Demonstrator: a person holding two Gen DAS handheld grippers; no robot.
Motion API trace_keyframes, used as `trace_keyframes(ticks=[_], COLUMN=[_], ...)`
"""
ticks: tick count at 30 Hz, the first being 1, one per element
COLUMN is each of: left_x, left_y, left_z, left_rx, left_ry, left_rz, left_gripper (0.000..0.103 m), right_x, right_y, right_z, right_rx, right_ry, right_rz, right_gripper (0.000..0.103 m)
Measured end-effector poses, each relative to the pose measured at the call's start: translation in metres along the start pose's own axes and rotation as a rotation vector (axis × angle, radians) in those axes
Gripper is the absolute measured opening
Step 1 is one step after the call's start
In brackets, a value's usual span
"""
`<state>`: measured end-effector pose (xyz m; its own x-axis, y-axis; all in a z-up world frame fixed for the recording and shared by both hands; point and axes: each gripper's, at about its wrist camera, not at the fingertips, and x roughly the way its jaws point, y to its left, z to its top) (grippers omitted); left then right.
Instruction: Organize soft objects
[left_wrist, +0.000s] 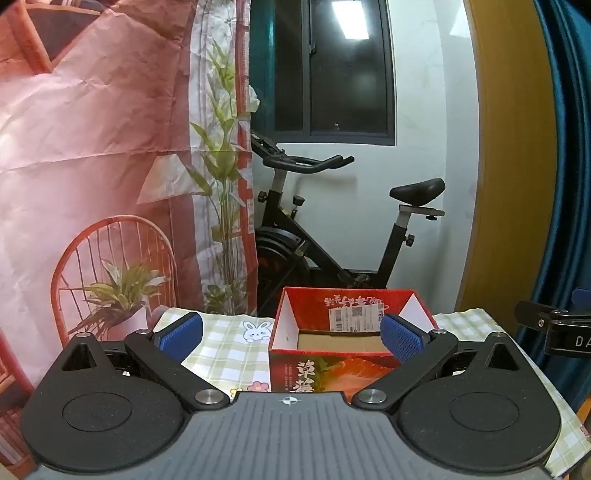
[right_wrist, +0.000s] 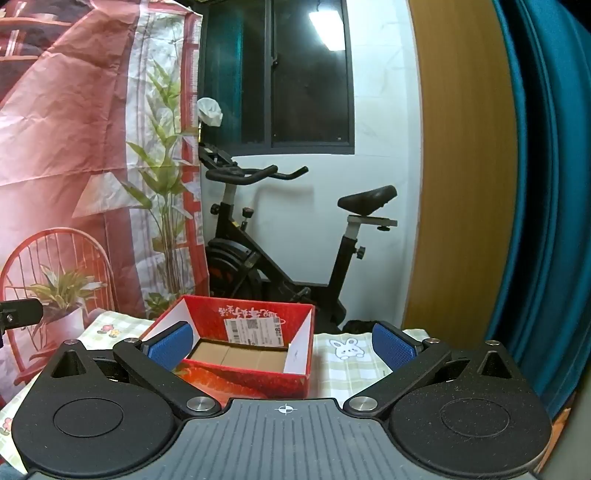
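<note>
The left gripper (left_wrist: 291, 338) has its blue-padded fingers (left_wrist: 183, 334) spread wide with nothing held between them, and the right gripper (right_wrist: 282, 341) stands the same way, wide apart and empty. Both point slightly downward over a desk (left_wrist: 229, 354) covered by a green-and-white checked cloth printed with a small white rabbit (left_wrist: 255, 331) and little flowers.

Behind the desk, a creased red backdrop (left_wrist: 92, 147) printed with a chair and potted plants hangs on the left side of the room. A black exercise bike (left_wrist: 332, 236) stands against a white wall beneath a dark window (left_wrist: 332, 74). To the right are a yellow-brown wooden panel (left_wrist: 513, 147) and a deep blue curtain (left_wrist: 569, 166).

An open red cardboard box (left_wrist: 332, 365) with a shipping label on its inner back wall sits on the cloth. Only its bare brown floor shows inside; no soft objects can be seen in either view. In the left wrist view the box lies ahead and toward the right finger, whose pad overlaps the box's right edge in the picture. In the right wrist view the box (right_wrist: 251, 380) lies ahead and toward the left finger, while the right finger is over bare cloth beside the rabbit print (right_wrist: 345, 349). Part of the right gripper shows at the right edge of the left wrist view.
</note>
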<state>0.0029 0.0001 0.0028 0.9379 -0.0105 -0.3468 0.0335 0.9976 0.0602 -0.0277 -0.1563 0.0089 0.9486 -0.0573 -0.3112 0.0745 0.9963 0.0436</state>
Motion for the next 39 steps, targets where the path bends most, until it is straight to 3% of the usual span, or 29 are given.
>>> trace_keyframes(ticks=[39], left_x=[-0.0018], left_y=[-0.0004], left_z=[-0.0002], left_rx=[0.008], left_ry=[-0.021], left_rz=[0.003], left_gripper=[0.103], right_x=[-0.0013], right_y=[-0.0016], right_z=[0.0001], right_rx=[0.002], right_ry=[-0.003], right_rz=[-0.002], right_gripper=[0.103])
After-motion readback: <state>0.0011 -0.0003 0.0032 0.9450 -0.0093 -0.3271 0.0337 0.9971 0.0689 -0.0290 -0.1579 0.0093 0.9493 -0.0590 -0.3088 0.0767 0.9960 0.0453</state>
